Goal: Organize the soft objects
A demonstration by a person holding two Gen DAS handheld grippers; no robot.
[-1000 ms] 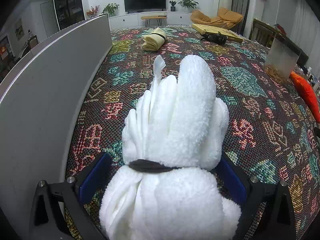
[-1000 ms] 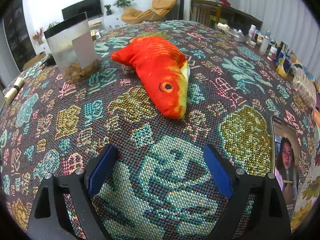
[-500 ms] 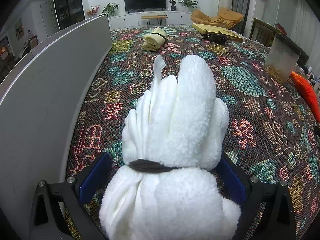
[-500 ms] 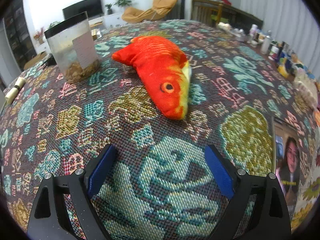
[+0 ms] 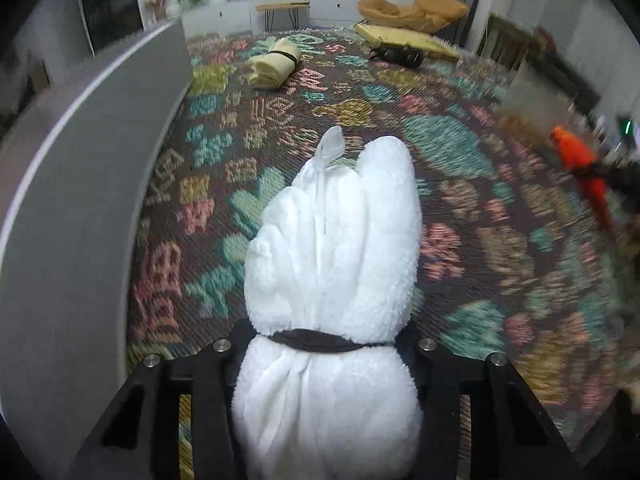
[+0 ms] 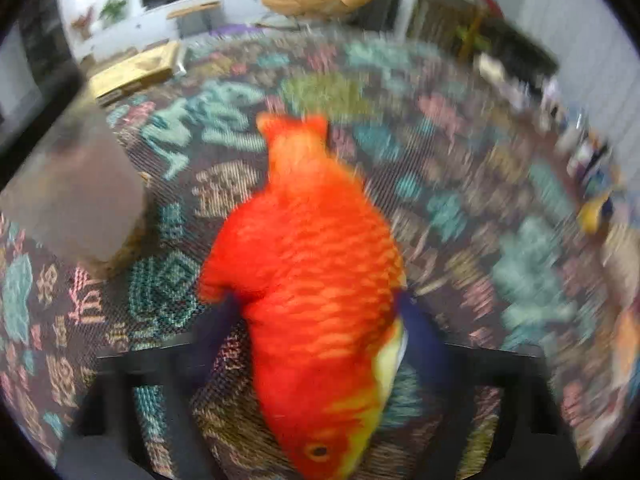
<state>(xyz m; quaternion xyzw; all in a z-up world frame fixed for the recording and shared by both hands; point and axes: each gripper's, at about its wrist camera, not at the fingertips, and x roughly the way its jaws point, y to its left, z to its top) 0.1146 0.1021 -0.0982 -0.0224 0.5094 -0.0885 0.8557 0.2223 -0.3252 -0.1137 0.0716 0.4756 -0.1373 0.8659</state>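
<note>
While both sets of tongs are closing in on soft things, the white rolled towel (image 5: 332, 280) is sitting between the fingers of the left gripper (image 5: 326, 344), its far end reaching away across the patterned cloth (image 5: 460, 152). Those jaws have just been narrowing and are now pressing the roll at its waist, right at the dark band (image 5: 316, 340) that is cinching it. That looks like the best hold: the pile is bulging above and below the band, so the bundle is probably going to stay put rather than slide. It is likely light and squashy, sagging if taken by one end.

Between the fingers of the right gripper (image 6: 320, 320), the orange plush fish (image 6: 316, 276) is lying head toward the camera, tail pointing away. These jaws have also just been drawing in and are squeezing its mid-body; the view is smeared, so how firm the pinch is I cannot tell. Stuffed and limp, it is likely going to droop at both ends.

Left of the fish a clear container (image 6: 68, 200) is standing; beyond the towel a yellow roll (image 5: 276, 62) is lying, with a grey panel (image 5: 76, 184) running along the left.
</note>
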